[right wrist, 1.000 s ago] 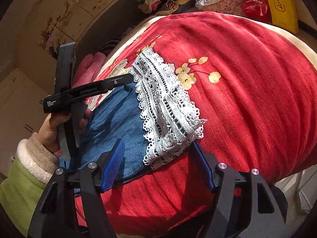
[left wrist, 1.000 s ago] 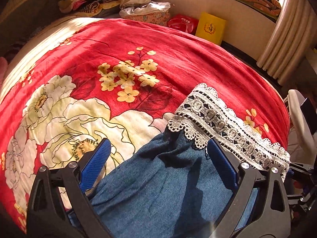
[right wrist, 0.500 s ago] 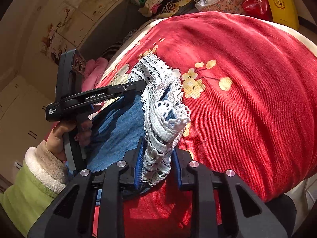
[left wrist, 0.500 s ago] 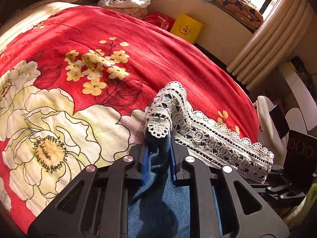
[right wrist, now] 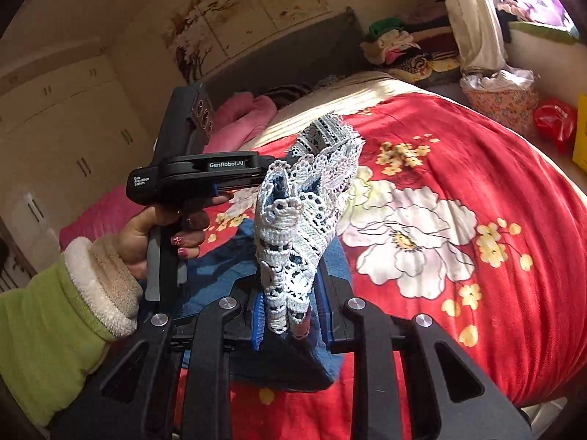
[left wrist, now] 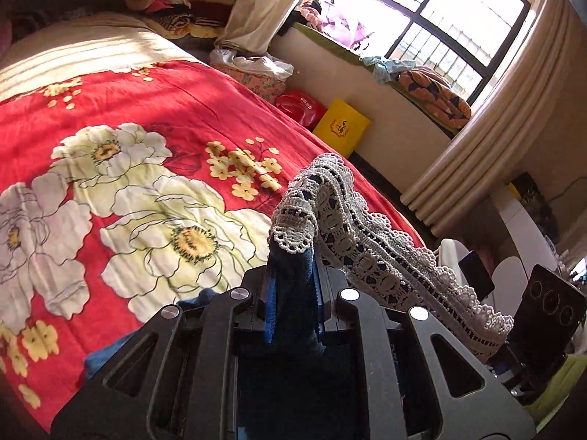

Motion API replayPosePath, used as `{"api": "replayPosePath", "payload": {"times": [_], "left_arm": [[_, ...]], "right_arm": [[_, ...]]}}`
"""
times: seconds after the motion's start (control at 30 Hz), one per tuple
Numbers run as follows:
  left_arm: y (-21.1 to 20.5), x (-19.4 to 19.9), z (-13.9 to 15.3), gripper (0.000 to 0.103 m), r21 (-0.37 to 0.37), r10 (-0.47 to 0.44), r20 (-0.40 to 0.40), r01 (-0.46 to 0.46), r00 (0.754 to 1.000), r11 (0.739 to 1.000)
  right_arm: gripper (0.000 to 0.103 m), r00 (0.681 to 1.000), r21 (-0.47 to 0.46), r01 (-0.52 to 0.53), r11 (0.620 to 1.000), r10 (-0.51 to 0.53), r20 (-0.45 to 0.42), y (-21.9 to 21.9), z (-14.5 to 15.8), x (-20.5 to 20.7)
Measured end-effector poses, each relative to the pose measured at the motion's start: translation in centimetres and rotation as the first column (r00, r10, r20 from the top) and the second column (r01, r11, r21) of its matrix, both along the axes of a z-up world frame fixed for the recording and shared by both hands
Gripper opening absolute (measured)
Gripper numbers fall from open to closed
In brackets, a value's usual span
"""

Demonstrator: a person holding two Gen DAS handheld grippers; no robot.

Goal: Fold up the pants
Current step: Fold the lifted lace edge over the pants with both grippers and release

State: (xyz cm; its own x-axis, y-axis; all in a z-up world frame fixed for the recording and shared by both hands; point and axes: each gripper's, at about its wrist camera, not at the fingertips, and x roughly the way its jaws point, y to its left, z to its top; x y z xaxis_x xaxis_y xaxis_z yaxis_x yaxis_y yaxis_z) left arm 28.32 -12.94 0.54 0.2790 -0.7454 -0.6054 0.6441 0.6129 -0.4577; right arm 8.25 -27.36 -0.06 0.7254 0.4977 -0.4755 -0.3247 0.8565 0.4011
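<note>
I have both grippers clamped on the pants' lace hem, left [left wrist: 293, 293] and right [right wrist: 290, 315], lifted over the bed [left wrist: 110, 110]; hem [left wrist: 367, 242] spans between them, legs trailing toward me

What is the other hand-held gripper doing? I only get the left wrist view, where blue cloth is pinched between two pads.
Observer: The right hand-held gripper is shut on the lace hem of the pants, held above the blanket.
Visitor: Who holds the left one?
Observer: A hand with painted nails, in a green sleeve, grips the handle of the left hand-held gripper.
Visitor: Anything behind that hand?
Observer: A pink pillow lies beyond it.
</note>
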Motion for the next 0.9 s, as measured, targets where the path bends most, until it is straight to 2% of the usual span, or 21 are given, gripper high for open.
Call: {"api": "replayPosePath", "payload": {"times": [0.17, 0.3, 0.33, 0.47, 0.53, 0.67, 0.73, 0.8, 0.9], "left_arm": [[4.6, -1.0, -2.0, 0.011, 0.006, 0.085, -0.05, -0.085, 0.995, 0.996], [7.7, -1.4, -3.6, 0.028, 0.007, 0.169, -0.112, -0.169, 0.979, 0.986], [8.7, -1.6, -3.8, 0.035, -0.018, 0.19, -0.136, -0.194, 0.972, 0.981], [12.4, -2.9, -3.6, 0.052, -0.149, 0.208, -0.23, -0.246, 0.951, 0.958], [13.8, -3.8, -3.5, 0.068, -0.208, 0.197, -0.265, -0.256, 0.944, 0.944], [15.8, -5.3, -4.2, 0.078, -0.287, 0.197, -0.326, -0.296, 0.925, 0.911], [16.2, -5.3, -4.9, 0.08, -0.298, 0.203, -0.342, -0.311, 0.918, 0.903], [16.2, -5.0, -5.5, 0.08, -0.295, 0.212, -0.359, -0.326, 0.909, 0.898], [15.8, -4.4, -5.6, 0.08, -0.301, 0.21, -0.357, -0.325, 0.91, 0.897]], "right_arm": [[0.022, 0.993, -0.092, -0.116, 0.989, 0.113, -0.035, 5.6, -1.3, 0.9], [0.022, 0.983, -0.195, -0.182, 0.964, 0.175, -0.052, 9.3, -2.6, 0.7], [0.022, 0.979, -0.22, -0.202, 0.954, 0.195, -0.057, 10.3, -2.9, 0.6], [0.025, 0.965, -0.313, -0.262, 0.913, 0.251, -0.074, 13.6, -4.2, -0.2], [0.025, 0.961, -0.343, -0.276, 0.898, 0.264, -0.081, 14.7, -4.8, -0.2], [0.025, 0.951, -0.372, -0.307, 0.876, 0.297, -0.085, 16.0, -5.4, -0.3], [0.034, 0.945, -0.376, -0.323, 0.868, 0.316, -0.084, 16.6, -5.6, -0.5], [0.062, 0.927, -0.339, -0.373, 0.863, 0.361, -0.101, 16.8, -5.5, -1.2], [0.067, 0.913, -0.26, -0.407, 0.875, 0.397, -0.095, 15.4, -4.3, -1.8]]}}
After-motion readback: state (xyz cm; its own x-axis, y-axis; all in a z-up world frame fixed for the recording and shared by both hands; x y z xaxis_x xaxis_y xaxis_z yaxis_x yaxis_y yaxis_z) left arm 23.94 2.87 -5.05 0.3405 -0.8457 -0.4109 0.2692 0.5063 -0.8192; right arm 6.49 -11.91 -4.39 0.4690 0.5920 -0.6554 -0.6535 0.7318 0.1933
